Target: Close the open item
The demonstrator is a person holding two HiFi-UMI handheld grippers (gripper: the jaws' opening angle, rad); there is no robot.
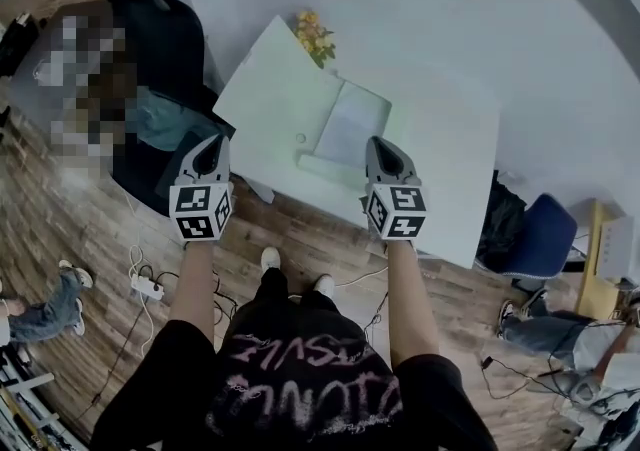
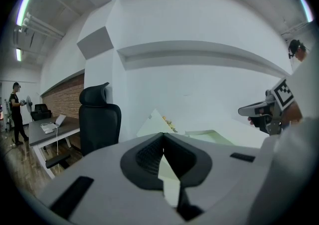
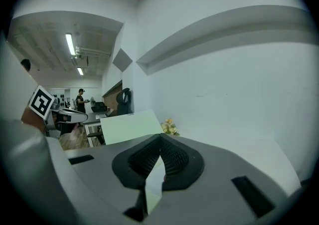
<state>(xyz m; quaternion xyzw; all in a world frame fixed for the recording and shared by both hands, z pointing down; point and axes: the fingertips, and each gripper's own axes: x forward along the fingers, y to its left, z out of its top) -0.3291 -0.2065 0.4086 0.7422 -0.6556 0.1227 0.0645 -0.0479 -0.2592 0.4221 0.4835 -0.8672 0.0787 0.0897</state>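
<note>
- Head view: the open box (image 1: pixel 352 127) lies on the white counter (image 1: pixel 450 164), near the counter's front edge. Its pale lid (image 1: pixel 275 99) is thrown back to the left and reaches past the counter's left edge.
- Head view: the left gripper (image 1: pixel 212 139) is off the lid's near left corner, above a black office chair (image 1: pixel 150 29) and the wooden floor (image 1: pixel 100 239). The right gripper (image 1: pixel 381 143) overlaps the counter's front edge just right of the box's front. Whether either touches anything cannot be told.
- Head view: yellow flowers (image 1: pixel 315 36) stand behind the lid by the wall. The counter to the right of the box is bare. A blue chair (image 1: pixel 545 234) stands well off to the right.
- Left gripper view: the jaws of the left gripper (image 2: pixel 163 136) are closed tip to tip on nothing. Ahead, the lid's corner rises as a pale triangle with the box's low rim to its right. The right gripper shows at the far right, apart from both.
- Right gripper view: the jaws of the right gripper (image 3: pixel 159 139) are likewise closed and empty. The lid stands as a broad tilted panel ahead and to the left, its upper edge free. The flowers are just right of it against the wall.
</note>
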